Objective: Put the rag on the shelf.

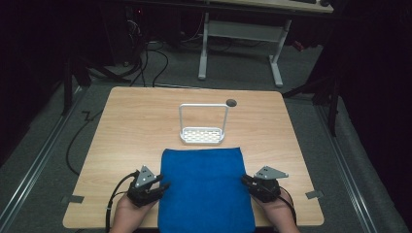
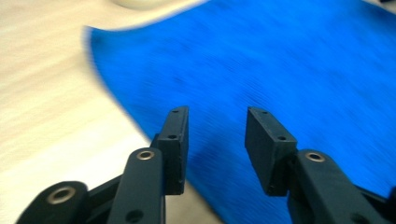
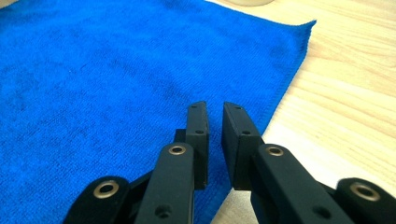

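A blue cloth (image 1: 206, 189) lies flat on the wooden table (image 1: 131, 121), reaching its near edge. My left gripper (image 1: 163, 182) rests at the cloth's left edge, its jaws pointing right over the hem. In the left gripper view the cloth (image 2: 289, 60) lies under my left gripper (image 2: 217, 112), whose jaws stand well apart with nothing between them. My right gripper (image 1: 244, 179) sits at the cloth's right edge. In the right gripper view my right gripper (image 3: 214, 105) shows a narrow gap above the hem of the cloth (image 3: 116, 70), and nothing is gripped.
A white wire rack (image 1: 203, 136) with a tall handle stands just beyond the cloth's far edge. A round cable hole (image 1: 231, 102) sits behind it. Grey tape marks (image 1: 72, 199) lie near the front corners. A desk frame (image 1: 240, 34) stands beyond the table.
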`<state>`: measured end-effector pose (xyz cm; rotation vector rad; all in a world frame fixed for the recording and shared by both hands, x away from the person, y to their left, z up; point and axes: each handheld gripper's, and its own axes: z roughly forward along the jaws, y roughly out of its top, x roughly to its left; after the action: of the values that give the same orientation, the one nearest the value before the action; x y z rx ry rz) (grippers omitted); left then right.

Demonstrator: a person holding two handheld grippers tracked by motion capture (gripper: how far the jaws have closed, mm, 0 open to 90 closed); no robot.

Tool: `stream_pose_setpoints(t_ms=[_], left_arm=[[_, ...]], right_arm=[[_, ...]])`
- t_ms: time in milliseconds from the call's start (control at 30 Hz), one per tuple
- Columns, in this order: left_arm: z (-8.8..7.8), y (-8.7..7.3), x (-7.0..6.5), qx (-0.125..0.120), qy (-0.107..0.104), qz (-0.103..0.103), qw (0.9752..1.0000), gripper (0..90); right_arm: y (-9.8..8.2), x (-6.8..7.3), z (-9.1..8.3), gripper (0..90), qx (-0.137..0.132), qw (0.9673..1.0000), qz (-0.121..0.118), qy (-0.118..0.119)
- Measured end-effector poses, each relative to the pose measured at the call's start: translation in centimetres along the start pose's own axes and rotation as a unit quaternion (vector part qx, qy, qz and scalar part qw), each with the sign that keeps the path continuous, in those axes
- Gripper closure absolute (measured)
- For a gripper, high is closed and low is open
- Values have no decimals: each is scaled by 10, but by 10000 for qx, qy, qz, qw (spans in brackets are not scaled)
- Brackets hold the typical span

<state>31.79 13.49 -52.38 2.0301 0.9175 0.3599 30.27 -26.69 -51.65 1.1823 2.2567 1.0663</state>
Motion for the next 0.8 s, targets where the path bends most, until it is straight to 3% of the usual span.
stream_pose_setpoints(t_ms=[33, 67, 100, 200, 267, 500, 800], left_arm=[[1, 3, 8, -103, 190, -142, 9997, 582], [1, 3, 8, -103, 190, -142, 9997, 575], [3, 6, 15, -147, 358, -273, 9989, 563], [7, 8, 22, -176, 428, -393, 9982, 560], [15, 10, 29, -150, 490, -579, 9970, 553], [33, 27, 40, -82, 872, -416, 9953, 555], [65, 44, 57, 93, 1005, -449, 9939, 580]], right_arm=[[0, 0, 0, 816, -18, 10000, 3, 4], [0, 0, 0, 816, -18, 10000, 3, 4], [1, 1, 0, 814, -27, 10000, -38, 21], [1, 2, 0, 811, -20, 10000, -51, 25], [2, 2, 1, 805, -25, 9999, -106, 68], [3, 0, -1, 802, -71, 9999, -77, 77], [3, -2, -1, 800, -71, 9999, -62, 98]])
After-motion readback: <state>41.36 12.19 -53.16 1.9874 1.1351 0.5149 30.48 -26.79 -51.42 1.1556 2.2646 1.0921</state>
